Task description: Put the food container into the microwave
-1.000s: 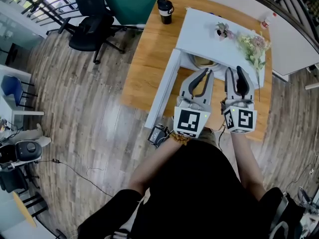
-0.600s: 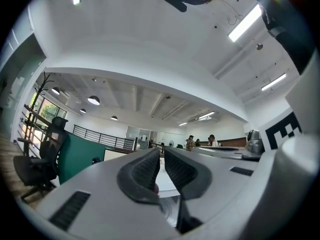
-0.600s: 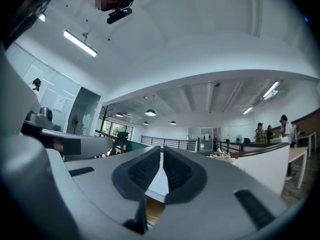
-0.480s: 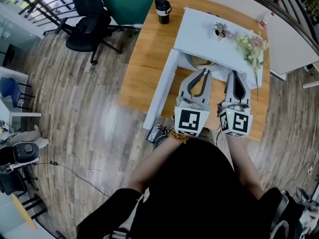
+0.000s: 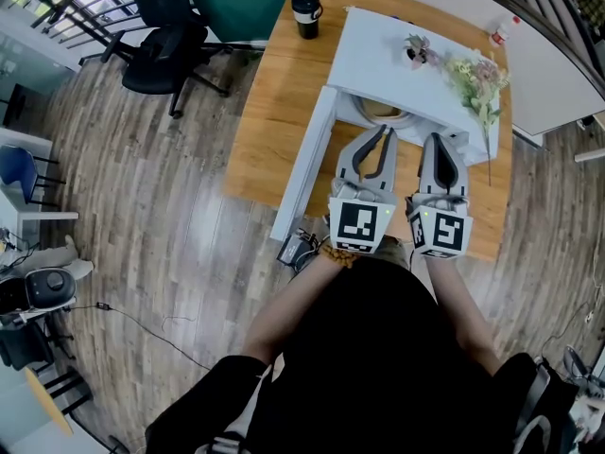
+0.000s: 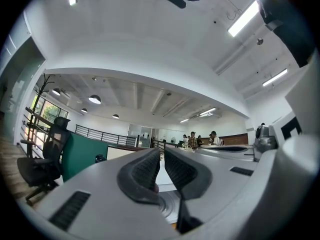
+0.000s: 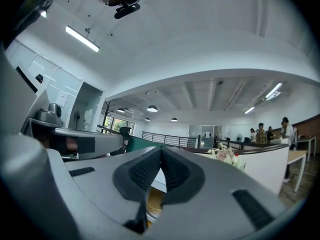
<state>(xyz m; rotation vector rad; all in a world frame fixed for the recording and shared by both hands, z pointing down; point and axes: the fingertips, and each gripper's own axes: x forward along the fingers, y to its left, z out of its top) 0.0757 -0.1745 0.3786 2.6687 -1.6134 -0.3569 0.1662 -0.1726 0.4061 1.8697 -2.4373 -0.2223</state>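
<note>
Holding the left tongs [image 6: 161, 154] a slit apart, empty; just pinched the right tongs [image 7: 161, 151] fully together on nothing. Beyond them, spotting the container [image 5: 382, 113] already inside the microwave [image 5: 378, 60], toward the surface's [image 5: 274, 112] far right corner. Could clip its rim backing out, or leave the door [image 5: 304, 164] open.

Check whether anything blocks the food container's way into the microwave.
Nothing visible does. The door hangs open at the left, and the food container already sits in the mouth of the microwave.
</note>
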